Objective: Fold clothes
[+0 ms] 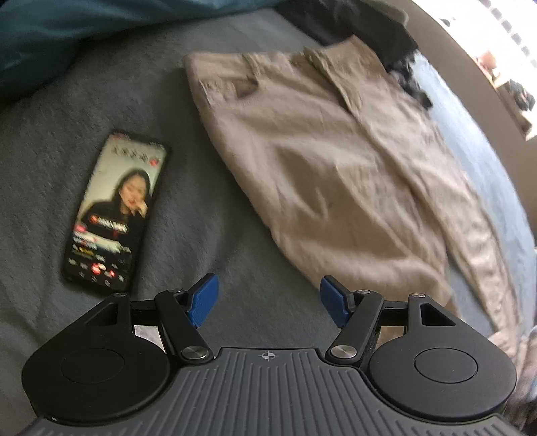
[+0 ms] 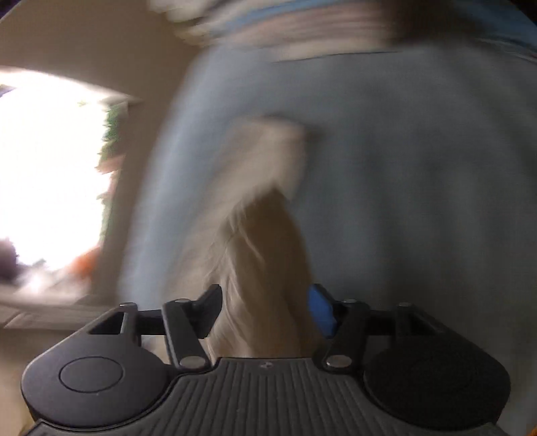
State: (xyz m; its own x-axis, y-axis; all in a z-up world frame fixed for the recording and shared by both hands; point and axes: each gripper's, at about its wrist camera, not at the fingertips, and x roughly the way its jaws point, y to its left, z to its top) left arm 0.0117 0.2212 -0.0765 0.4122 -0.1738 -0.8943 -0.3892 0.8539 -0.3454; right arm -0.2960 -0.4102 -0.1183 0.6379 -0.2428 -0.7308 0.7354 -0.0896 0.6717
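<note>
A beige knit sweater [image 1: 329, 161] lies spread on the bed, collar toward the far side, one sleeve running down the right. My left gripper [image 1: 268, 295] hovers open over the grey blanket [image 1: 208, 187] just short of the sweater's near corner, with nothing between its blue pads [image 1: 204, 302]. The right wrist view is badly blurred. It shows a beige sleeve [image 2: 268, 234] stretching away over a light blue sheet [image 2: 402, 201], its cuff at the far end. My right gripper [image 2: 265, 302] is open, jaws well apart, with the sleeve in the gap. I see no pad pressing on the sleeve.
A phone [image 1: 114, 214] with a lit screen lies on the blanket left of the sweater. A teal cover [image 1: 67, 30] is bunched at the far left, and dark clothing [image 1: 406, 67] sits beyond the collar. A bright window [image 2: 50, 167] is left of the bed.
</note>
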